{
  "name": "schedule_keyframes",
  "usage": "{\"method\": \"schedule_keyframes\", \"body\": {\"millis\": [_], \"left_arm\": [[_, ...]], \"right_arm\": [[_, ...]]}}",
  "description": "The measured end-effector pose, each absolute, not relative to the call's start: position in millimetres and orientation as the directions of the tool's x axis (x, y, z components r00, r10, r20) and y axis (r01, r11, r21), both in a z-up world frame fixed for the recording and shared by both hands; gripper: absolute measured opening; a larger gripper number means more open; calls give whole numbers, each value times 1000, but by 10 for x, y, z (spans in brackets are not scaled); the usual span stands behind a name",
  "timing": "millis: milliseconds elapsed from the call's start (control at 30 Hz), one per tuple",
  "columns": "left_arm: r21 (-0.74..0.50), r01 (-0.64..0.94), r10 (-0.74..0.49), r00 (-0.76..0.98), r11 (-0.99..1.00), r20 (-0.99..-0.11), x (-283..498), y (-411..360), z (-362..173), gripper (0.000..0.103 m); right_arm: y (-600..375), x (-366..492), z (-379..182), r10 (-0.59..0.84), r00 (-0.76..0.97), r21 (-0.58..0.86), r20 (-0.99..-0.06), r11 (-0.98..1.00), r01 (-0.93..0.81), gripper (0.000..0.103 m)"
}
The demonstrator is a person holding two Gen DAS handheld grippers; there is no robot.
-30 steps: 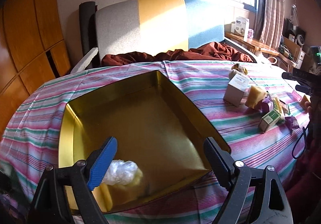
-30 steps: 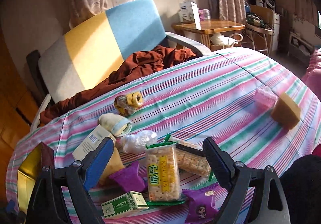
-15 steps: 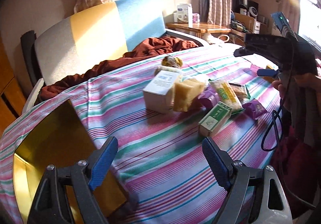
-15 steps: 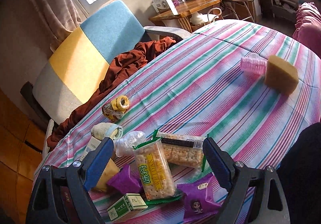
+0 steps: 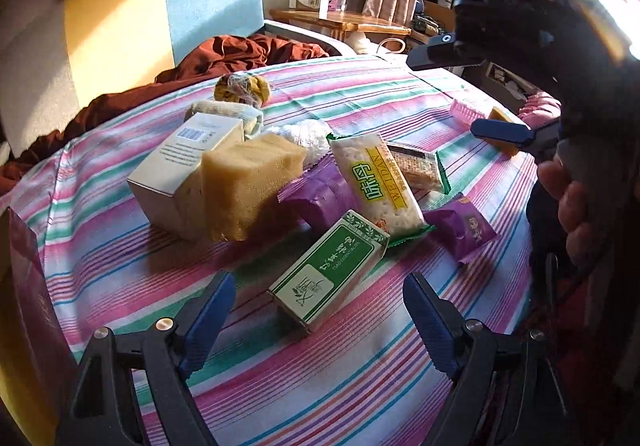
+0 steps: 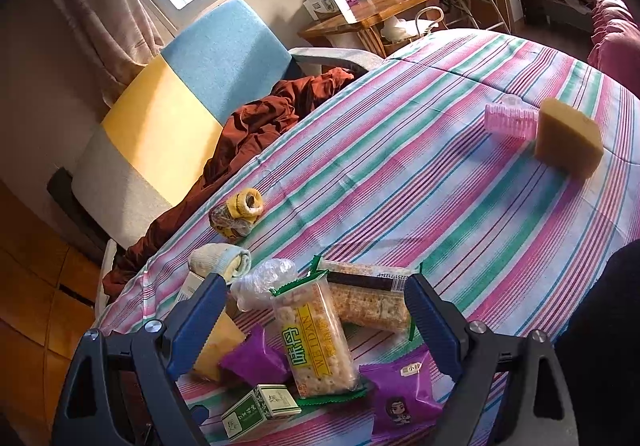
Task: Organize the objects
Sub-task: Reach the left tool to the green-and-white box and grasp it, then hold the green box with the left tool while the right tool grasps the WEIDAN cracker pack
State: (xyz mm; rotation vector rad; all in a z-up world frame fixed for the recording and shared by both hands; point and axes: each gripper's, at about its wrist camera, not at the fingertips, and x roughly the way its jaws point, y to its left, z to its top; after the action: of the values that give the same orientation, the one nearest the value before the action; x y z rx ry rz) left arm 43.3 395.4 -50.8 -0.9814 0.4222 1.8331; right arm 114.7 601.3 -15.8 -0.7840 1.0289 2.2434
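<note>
A pile of items lies on the striped tablecloth (image 5: 400,378). My left gripper (image 5: 320,320) is open and empty, its fingers flanking the near end of a green and white box (image 5: 330,270). Behind it lie a yellow sponge (image 5: 250,182), a white box (image 5: 186,166), a cracker pack (image 5: 380,186), and purple packets (image 5: 460,228). My right gripper (image 6: 312,322) is open and empty over the cracker pack (image 6: 316,338). The green box also shows in the right wrist view (image 6: 260,410). The gold tin's edge (image 5: 24,286) is at far left.
A second sponge (image 6: 568,136) and a pink roller (image 6: 510,124) lie far right. Rolled socks (image 6: 238,212) lie behind the pile. A chair with brown cloth (image 6: 256,126) stands beyond the table. The right gripper and hand (image 5: 560,86) fill the right of the left wrist view.
My left gripper swung right from over the gold tin to the item pile and came close to the green box. My right gripper moved down closer to the cracker pack.
</note>
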Motion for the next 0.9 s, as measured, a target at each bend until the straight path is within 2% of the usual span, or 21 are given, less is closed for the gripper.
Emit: {"method": "schedule_keyframes", "body": {"millis": [100,333,367,400,467,567,700,900], "left_arm": [[-176,-861,616,-184,-477,-766,394,4051,-537,89],[-111,-891,595,-196,-440,-779,395,4350,-642,93],[-107,-896,587,-188,-431,-787,390,4349,-682,83],[-122,-898,584,-166,-422,-795,376,4332,-723,60],[-144,-897,586,-145,-418,-797,361,4249,-761,58],[-180,-886,597,-126,-427,-792,354,4063,-763,32],[-206,-857,609,-149,-472,-779,379,3723,-778,32],[-122,-870,602,-223,-478,-767,529,3464,-836,31]], "right_arm": [[6023,1142,-166,224,-683,483,-695,-558,-675,92],[6035,1145,-193,208,-683,491,-700,-554,-673,92],[6039,1146,-199,207,-682,492,-701,-551,-674,92],[6046,1149,-203,207,-682,494,-702,-548,-675,92],[6055,1152,-203,209,-681,495,-702,-544,-678,92],[6053,1156,-198,211,-681,494,-701,-545,-677,92],[6056,1161,-195,217,-679,493,-702,-540,-682,92],[6073,1172,-215,211,-674,499,-708,-525,-689,92]]}}
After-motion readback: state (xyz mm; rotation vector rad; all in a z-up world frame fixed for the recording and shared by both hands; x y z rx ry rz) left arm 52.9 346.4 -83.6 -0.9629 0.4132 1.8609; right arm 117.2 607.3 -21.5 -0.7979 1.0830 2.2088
